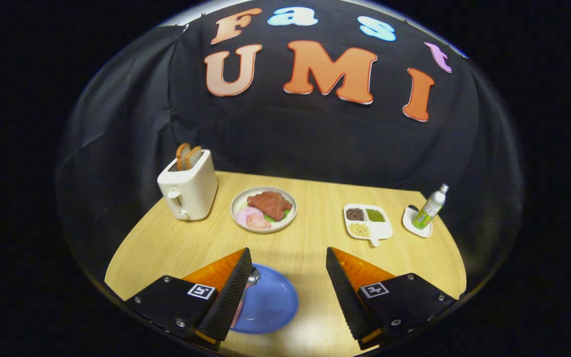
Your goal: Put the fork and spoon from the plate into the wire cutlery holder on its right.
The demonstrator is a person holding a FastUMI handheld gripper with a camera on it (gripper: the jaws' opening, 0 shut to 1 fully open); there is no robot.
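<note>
On the wooden counter [315,243], the hand-held gripper [288,260] hangs with its two ridged fingers spread wide and holding nothing. A blue plate [270,305] lies between them, close against the left finger [231,297], which covers its left edge. A spoon [247,290] rests on that plate, its bowl pointing away from the gripper and its handle running alongside the left finger's inner face; whether they touch cannot be told. Beyond the fingers stand a cream toaster [189,191] with two bread slices [189,156], a plate of food [263,209], a white divided dish [367,221] of grains, and a green bottle [429,207] on a small white coaster [411,223].
</note>
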